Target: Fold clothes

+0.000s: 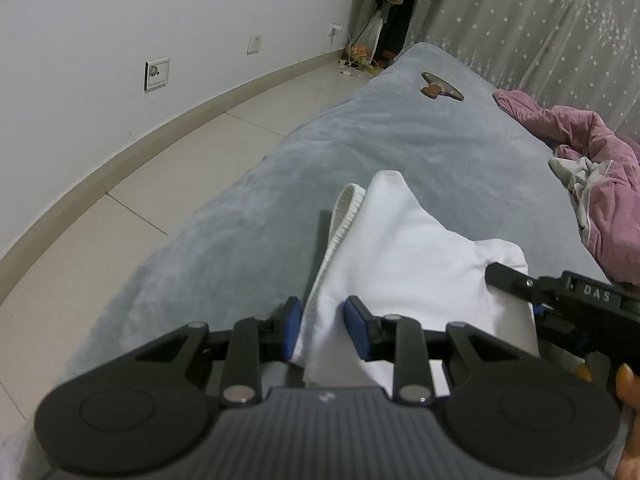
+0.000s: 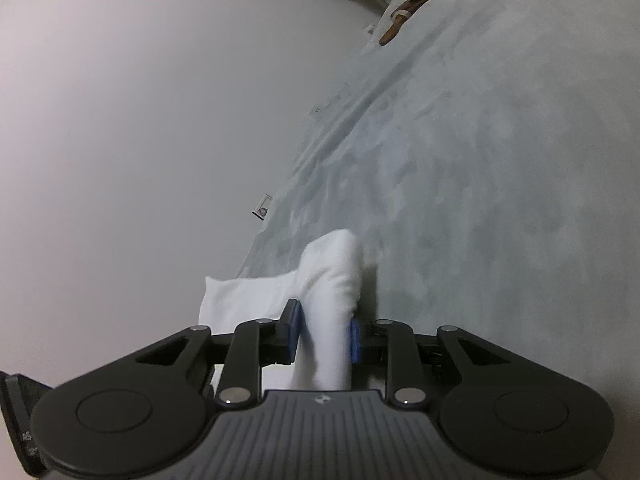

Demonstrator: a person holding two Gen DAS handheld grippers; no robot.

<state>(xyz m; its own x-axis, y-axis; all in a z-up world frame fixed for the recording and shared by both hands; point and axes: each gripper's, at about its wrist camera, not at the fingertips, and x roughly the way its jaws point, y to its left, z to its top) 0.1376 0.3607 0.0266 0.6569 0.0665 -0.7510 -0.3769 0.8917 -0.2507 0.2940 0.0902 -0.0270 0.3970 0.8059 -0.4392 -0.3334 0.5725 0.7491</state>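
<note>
White garment [image 1: 404,248], bunched and partly lifted off the bed, is gripped by both tongs at once. Beneath and ahead of the tongs spreads the grey blanket [image 1: 360,148] covering the bed, running far forward toward a star-patterned curtain [image 1: 540,20] at the far right. Left of the left tongs lies the pale tiled floor [image 1: 140,184], bounded by a white wall [image 1: 120,20] with sockets. To the right of the tongs, at the blanket's edge, sits a crumpled pink quilt [image 1: 600,184].

The left tongs [image 1: 322,330] are clenched on a fold of the garment, with its ribbed hem [image 1: 346,216] running forward just past the left blue pad. The right tongs [image 2: 326,338] are likewise clamped on a thick roll of the same white cloth, which stands up between the pads and droops over ahead of them. In the left view the right tongs reach in from the right and touch the cloth's far side.

Far ahead of both tongs, a small brown object [image 1: 440,88] rests on the blanket; what it is cannot be told.
</note>
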